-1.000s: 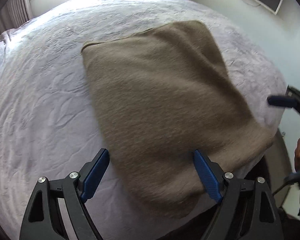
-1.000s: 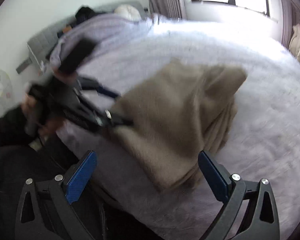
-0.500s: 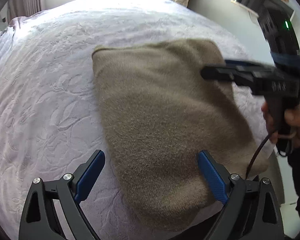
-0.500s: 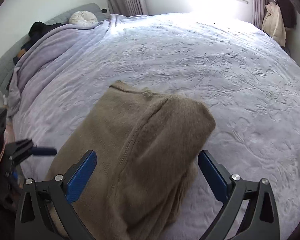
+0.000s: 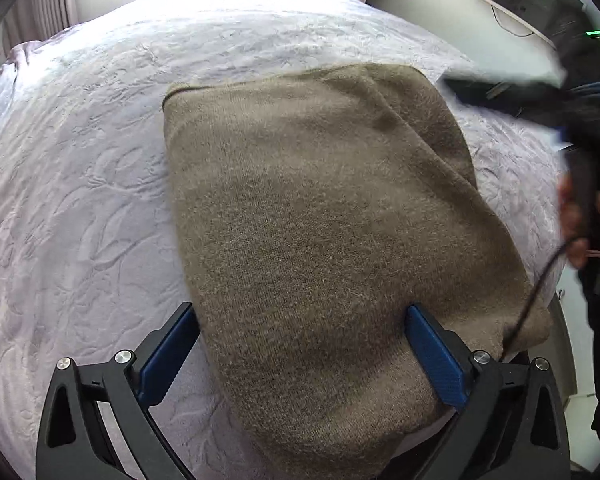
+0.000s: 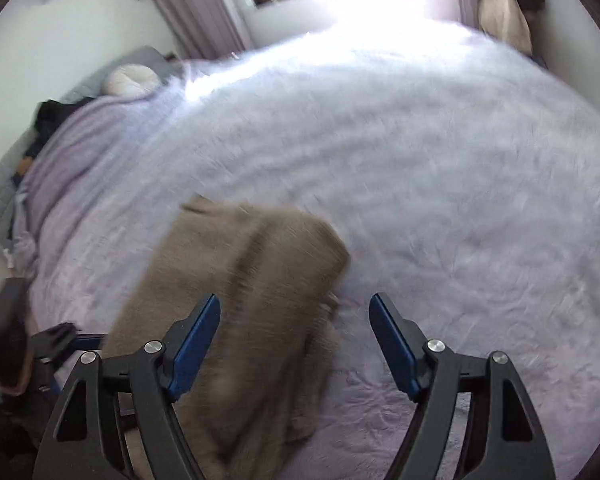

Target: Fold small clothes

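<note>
garment: brown knit sweater (image 5: 320, 220), folded to a thick rectangle, lying flat on the bed (image 5: 80, 200) at its near edge; one near corner hangs a little past that edge (right side of the left wrist view).
long axis: runs from the bed's near edge away toward the window end, skewed slightly toward the bed's left side.
layers: a folded-over flap ridge shows along the far right side of the sweater; stacked edges visible in the right wrist view.
left gripper (image 5: 302, 354): at the near short end, jaws spread as wide as they go and just been opening; the cloth lies between the blue pads (image 5: 434, 362) but they are not pressing on it.
right gripper (image 6: 294, 344): off the sweater's right long side, jaws apart and just been closing; the left pad sits over the sweater's edge, the right pad over bare bedcover; nothing pinched (view is smeared).
nearer hand: left, for the near end; right, for the far right corner.
next move, judged: likely a cross fold, near end carried along the long axis to the far end.
risk, judged: thick knit may slip and spoil the stack.
</note>
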`<move>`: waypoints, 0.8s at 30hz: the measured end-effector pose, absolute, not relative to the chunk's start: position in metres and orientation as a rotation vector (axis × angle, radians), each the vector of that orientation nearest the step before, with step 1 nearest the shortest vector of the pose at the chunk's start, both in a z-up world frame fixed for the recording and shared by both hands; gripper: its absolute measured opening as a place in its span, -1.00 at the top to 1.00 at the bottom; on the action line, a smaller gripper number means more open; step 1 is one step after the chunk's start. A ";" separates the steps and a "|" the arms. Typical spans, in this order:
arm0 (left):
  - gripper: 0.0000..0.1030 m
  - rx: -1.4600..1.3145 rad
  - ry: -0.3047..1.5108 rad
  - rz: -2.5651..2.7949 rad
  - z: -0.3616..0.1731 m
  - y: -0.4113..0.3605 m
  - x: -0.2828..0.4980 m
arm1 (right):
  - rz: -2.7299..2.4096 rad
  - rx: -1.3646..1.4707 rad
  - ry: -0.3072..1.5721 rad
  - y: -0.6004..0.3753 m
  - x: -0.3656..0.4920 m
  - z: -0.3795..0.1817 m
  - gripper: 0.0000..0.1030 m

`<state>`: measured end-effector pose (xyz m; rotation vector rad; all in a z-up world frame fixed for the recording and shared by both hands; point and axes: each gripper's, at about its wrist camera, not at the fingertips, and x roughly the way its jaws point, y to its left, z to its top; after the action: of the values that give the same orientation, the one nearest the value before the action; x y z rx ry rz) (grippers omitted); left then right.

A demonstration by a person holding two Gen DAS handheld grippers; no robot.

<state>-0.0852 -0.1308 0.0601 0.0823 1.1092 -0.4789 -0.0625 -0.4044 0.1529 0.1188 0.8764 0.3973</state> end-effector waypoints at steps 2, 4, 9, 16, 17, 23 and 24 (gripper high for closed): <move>-0.98 0.094 1.109 -0.471 0.058 -0.134 -0.085 | 0.500 0.086 0.802 -0.390 -0.076 0.177 -0.59; -0.98 0.103 1.109 -0.462 0.058 -0.137 -0.086 | 0.617 0.053 0.795 -0.372 -0.079 0.185 -0.61; -0.98 0.115 1.122 -0.447 0.059 -0.140 -0.086 | 0.651 -0.081 0.926 -0.333 -0.049 0.139 -0.61; -0.98 0.131 1.128 -0.443 0.058 -0.157 -0.101 | 0.520 0.042 0.979 -0.376 -0.013 0.098 -0.61; -0.98 0.127 1.131 -0.445 0.058 -0.156 -0.100 | 0.510 0.046 0.972 -0.379 -0.018 0.103 -0.62; -0.98 0.089 1.087 -0.450 0.073 -0.132 -0.094 | 0.575 -0.047 0.875 -0.377 -0.096 0.150 -0.64; -0.98 0.057 1.088 -0.456 0.074 -0.125 -0.092 | 0.565 -0.062 0.876 -0.379 -0.110 0.150 -0.64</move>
<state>-0.0922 -0.1250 0.0743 0.0569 1.0884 -0.4564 -0.1095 -0.3793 0.1500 -0.0622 0.8759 0.5646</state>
